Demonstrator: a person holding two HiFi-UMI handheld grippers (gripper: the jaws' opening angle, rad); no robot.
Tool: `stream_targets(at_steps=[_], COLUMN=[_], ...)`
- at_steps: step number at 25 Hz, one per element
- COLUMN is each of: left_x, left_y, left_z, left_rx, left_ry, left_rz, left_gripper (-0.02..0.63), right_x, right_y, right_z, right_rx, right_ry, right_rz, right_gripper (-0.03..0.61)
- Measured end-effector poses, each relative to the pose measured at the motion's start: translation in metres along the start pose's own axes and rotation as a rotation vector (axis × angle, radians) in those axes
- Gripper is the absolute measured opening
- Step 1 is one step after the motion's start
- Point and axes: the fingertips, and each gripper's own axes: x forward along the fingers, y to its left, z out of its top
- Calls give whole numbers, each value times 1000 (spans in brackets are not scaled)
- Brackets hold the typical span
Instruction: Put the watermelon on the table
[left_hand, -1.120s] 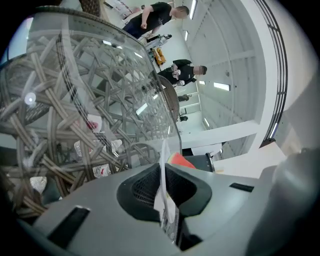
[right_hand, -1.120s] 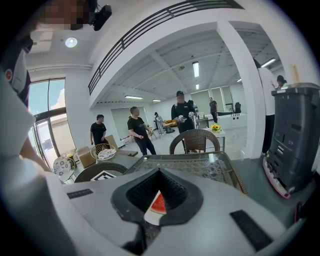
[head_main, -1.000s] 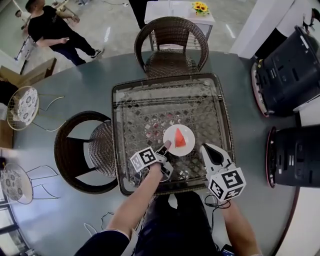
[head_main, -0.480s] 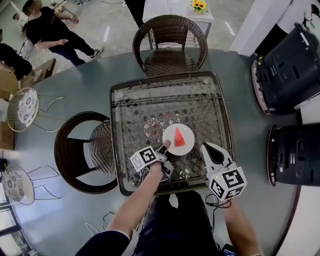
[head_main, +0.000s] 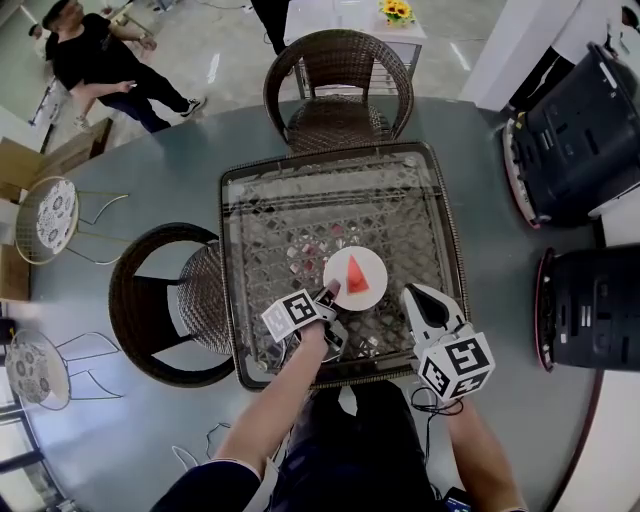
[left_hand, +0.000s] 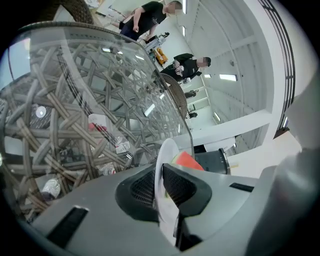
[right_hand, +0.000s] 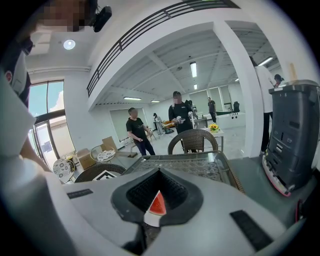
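Note:
A red wedge of watermelon (head_main: 357, 272) lies on a small white plate (head_main: 372, 291) over the glass-topped wicker table (head_main: 300, 190), near its front edge. My left gripper (head_main: 328, 294) is shut on the plate's near-left rim. In the left gripper view the plate's rim (left_hand: 167, 155) stands edge-on between the black pads, with the watermelon (left_hand: 189, 161) behind it. My right gripper (head_main: 412, 298) hovers just right of the plate, jaws together and holding nothing. Beyond its jaws in the right gripper view I see the watermelon (right_hand: 158, 204) and a bit of plate (right_hand: 150, 219).
A wicker chair (head_main: 340, 90) stands at the table's far side and another (head_main: 165, 300) at its left. Two black machines (head_main: 585, 140) (head_main: 590, 310) sit to the right. A person (head_main: 100, 60) stands at the far left, near a wire chair (head_main: 45, 215).
The left gripper has tilted slightly with the plate still in its jaws. The right gripper has not moved. The people in the background have shifted.

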Motion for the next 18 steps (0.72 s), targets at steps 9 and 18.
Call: stream_targets(at_steps=[9, 18], left_x=[0, -1], left_y=[1, 1], left_z=[-2, -2], left_rx=[81, 142], left_ry=[-18, -15], left_rz=[66, 152], left_gripper=[34, 55], right_x=[-5, -6], right_y=[-4, -8], right_z=[-1, 0], right_rx=[5, 9], right_ry=[-1, -8], right_rz=[3, 10], right_gripper=[0, 0])
